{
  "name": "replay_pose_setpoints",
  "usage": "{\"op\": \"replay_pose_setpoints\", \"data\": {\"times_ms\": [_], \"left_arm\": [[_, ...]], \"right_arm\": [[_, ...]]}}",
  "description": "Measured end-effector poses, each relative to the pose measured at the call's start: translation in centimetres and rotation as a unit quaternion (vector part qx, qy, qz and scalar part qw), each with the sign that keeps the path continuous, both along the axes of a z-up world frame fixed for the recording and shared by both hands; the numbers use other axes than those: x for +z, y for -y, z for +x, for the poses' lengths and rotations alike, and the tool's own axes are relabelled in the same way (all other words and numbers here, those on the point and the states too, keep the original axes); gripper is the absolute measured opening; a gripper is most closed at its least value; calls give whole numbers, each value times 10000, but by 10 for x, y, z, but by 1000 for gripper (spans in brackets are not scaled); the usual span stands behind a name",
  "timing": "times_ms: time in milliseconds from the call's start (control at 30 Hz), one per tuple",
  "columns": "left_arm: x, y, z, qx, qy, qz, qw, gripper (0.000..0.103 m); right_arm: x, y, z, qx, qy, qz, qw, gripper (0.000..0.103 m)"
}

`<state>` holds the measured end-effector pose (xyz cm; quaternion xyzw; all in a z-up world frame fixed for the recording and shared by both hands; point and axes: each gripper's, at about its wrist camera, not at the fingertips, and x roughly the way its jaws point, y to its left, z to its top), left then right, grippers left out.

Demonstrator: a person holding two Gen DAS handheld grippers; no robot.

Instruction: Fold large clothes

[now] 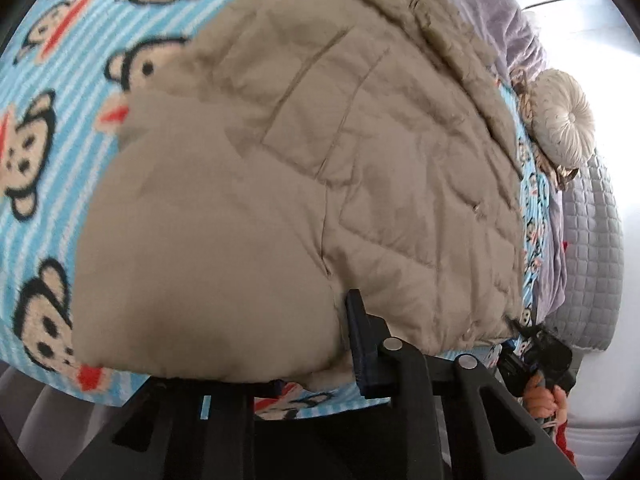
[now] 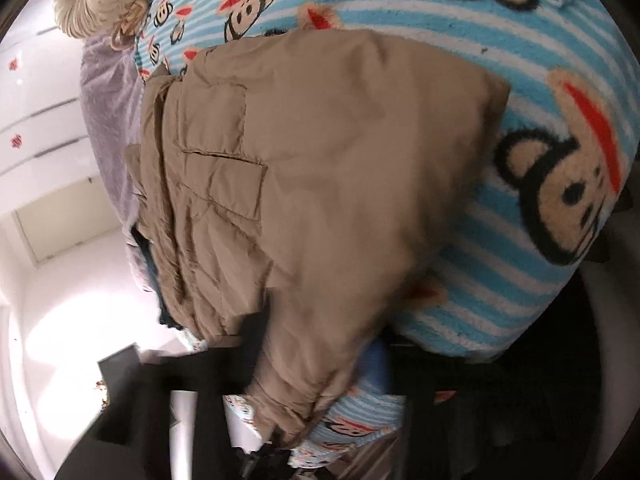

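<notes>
Tan jacket (image 1: 280, 184) (folded) on monkey-print blanket (image 1: 52, 128)

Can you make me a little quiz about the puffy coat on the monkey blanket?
1. True or false: the tan coat lies on a blanket with monkey faces.
2. What colour are the blanket's stripes: A green, B blue and white, C black?
3. What round thing sits at the far edge of the bed?

Key:
1. True.
2. B.
3. A cream round cushion.
</notes>
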<state>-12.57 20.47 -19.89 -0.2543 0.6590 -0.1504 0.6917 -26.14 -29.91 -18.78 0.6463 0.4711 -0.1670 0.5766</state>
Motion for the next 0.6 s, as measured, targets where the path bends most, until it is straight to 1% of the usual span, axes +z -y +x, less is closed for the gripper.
{"op": "replay_pose_setpoints", "data": {"times_ms": [100, 233, 333, 433, 533, 600], "left_arm": [[21, -1, 4, 36, 312, -6, 9995, 17], [57, 5, 17, 184, 716, -50, 9973, 17], [83, 14, 34, 191, 982, 28, 9950, 17], [109, 24, 56, 250, 1255, 150, 9917, 17], [135, 33, 86, 470, 1477, 218, 9877, 17], [146, 42, 102, 609, 1591, 340, 9848, 17]], "right_arm": [[9, -1, 7, 244, 26, -109, 9996, 11], [34, -1, 35, 1024, 175, -445, 9936, 9], [56, 3, 62, 1515, 325, -646, 9858, 9], [79, 10, 92, 1863, 523, -791, 9779, 8], [105, 18, 130, 2240, 796, -1005, 9661, 8], [118, 21, 155, 2467, 971, -1101, 9579, 8]]}}
